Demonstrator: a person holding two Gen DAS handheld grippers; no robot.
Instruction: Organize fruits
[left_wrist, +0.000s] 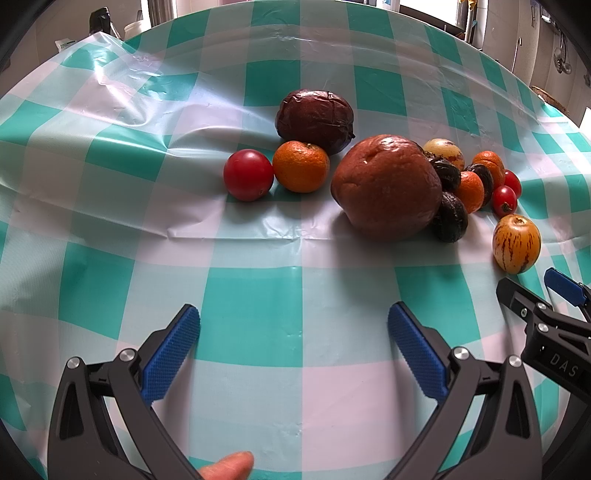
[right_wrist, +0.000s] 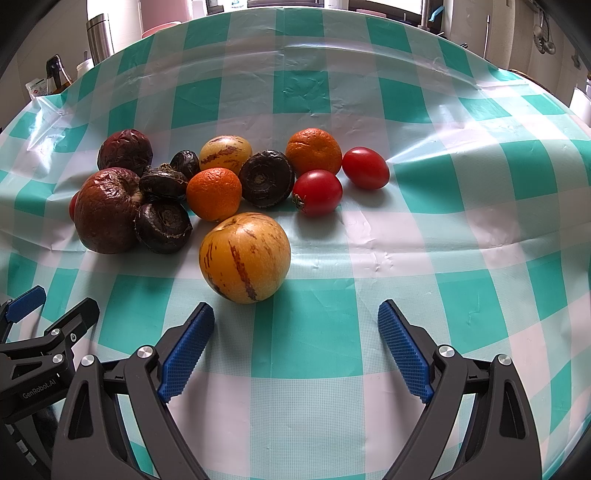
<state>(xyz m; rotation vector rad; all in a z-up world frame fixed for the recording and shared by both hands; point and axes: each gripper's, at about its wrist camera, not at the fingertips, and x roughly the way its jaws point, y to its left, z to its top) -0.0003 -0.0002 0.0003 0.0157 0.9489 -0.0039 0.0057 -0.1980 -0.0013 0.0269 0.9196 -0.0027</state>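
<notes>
A heap of fruit lies on the teal-and-white checked tablecloth (right_wrist: 461, 206). Nearest my right gripper (right_wrist: 295, 314) is a yellow striped melon (right_wrist: 245, 257), just ahead and slightly left of the open, empty fingers. Behind it sit a tangerine (right_wrist: 214, 194), dark wrinkled fruits (right_wrist: 266, 178), two red tomatoes (right_wrist: 318, 192) and a large brown wrinkled fruit (right_wrist: 107, 210). In the left wrist view my left gripper (left_wrist: 293, 317) is open and empty, well short of the big brown fruit (left_wrist: 386, 186), a tangerine (left_wrist: 301, 166) and a tomato (left_wrist: 248, 174). The striped melon (left_wrist: 516, 243) lies far right.
Each gripper shows in the other's view: the right one (left_wrist: 550, 325) at the left view's right edge, the left one (right_wrist: 40, 343) at the right view's left edge. A fingertip (left_wrist: 229, 467) shows at the bottom. A steel flask (right_wrist: 99, 37) and bottles stand beyond the table's far left edge.
</notes>
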